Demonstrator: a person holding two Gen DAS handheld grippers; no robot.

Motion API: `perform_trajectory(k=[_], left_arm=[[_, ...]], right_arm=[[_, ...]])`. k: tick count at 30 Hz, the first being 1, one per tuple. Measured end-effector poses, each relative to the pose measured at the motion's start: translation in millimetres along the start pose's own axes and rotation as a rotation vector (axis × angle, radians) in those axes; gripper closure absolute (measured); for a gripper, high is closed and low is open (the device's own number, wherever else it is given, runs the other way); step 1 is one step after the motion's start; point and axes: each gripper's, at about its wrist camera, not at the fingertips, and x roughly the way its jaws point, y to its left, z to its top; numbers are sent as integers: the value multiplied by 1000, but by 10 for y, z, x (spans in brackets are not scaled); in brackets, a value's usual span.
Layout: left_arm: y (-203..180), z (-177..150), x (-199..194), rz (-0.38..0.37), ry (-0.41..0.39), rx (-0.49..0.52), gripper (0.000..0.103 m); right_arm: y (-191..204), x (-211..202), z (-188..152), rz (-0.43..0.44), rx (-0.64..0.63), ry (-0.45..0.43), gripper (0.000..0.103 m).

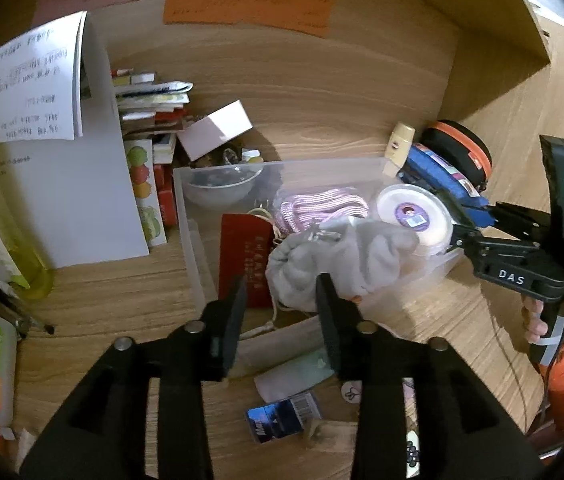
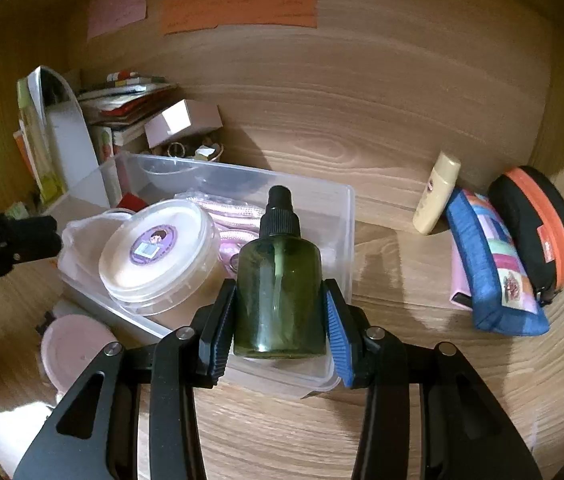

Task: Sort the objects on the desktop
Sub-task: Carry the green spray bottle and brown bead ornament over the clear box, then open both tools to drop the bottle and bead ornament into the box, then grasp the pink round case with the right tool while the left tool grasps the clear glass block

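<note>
In the left wrist view, the left gripper [image 1: 282, 300] hangs with its jaws apart and nothing pinched, just near of the grey drawstring cloth pouch [image 1: 342, 260] that lies slumped in the clear plastic storage bin [image 1: 191, 232]. The pouch looks like a sorted item already dropped into the bin. The bin's near wall sits directly under the fingertips, and a small blue barcoded packet [image 1: 282, 416] lies on the wooden desk [image 1: 121, 300] nearer still, so backing out low is cramped. At far right the right gripper [image 1: 458, 236] reaches toward the bin's right end.

In the right wrist view, the right gripper [image 2: 279, 320] pinches a dark green translucent spray bottle [image 2: 279, 292] upright by its body, above the bin's near right corner [image 2: 322, 376], apparently for setting down inside. A round lidded plastic tub [image 2: 157, 248] fills the space to the left, leaving only a narrow slot; the desk to the right is open up to the blue patchwork pencil case [image 2: 490, 264]
</note>
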Motion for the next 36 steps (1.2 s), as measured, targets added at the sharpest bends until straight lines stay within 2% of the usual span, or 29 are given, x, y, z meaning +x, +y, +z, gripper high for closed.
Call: perform_trajectory(k=[1,2,10,13,15,17,18,20,23,28,32,36], left_arm=[[-20,-5,-15,17,-10,9,53],[-39,-10,-39,22,-22,17,49],[-41,27,-125,8,-47,9,45],[-48,37,-190,23,-61,5,45],[-55,42,-248,40,-75,1,38],[-61,39,-316,54,-94,-6,25],[-65,35,-358,61,-104,-8,23],[-66,21,-419,72,-111,-13,15],[-59,5,-503,79,-114,-25,9],[-34,-47,-615,97,-102,-37,5],[-9,-142,-644,108,-75,-41,4],[48,-308,-606,134,-30,-37,4]], right_arm=[[14,6,-3,-7,-9,2,65],[26,-1,-8,-17,-18,-1,65],[48,-165,-47,-19,-31,-2,63],[48,-258,-59,-22,-21,-15,48],[51,-338,-62,-22,-10,-30,38],[59,-410,-65,-15,-3,-42,31],[70,-447,-65,-10,0,-45,26],[91,-506,-72,0,7,-50,19],[141,-594,-89,20,10,-57,17],[243,-674,-143,69,16,-47,5],[343,-673,-215,105,14,-33,5],[472,-517,-307,151,15,26,5]])
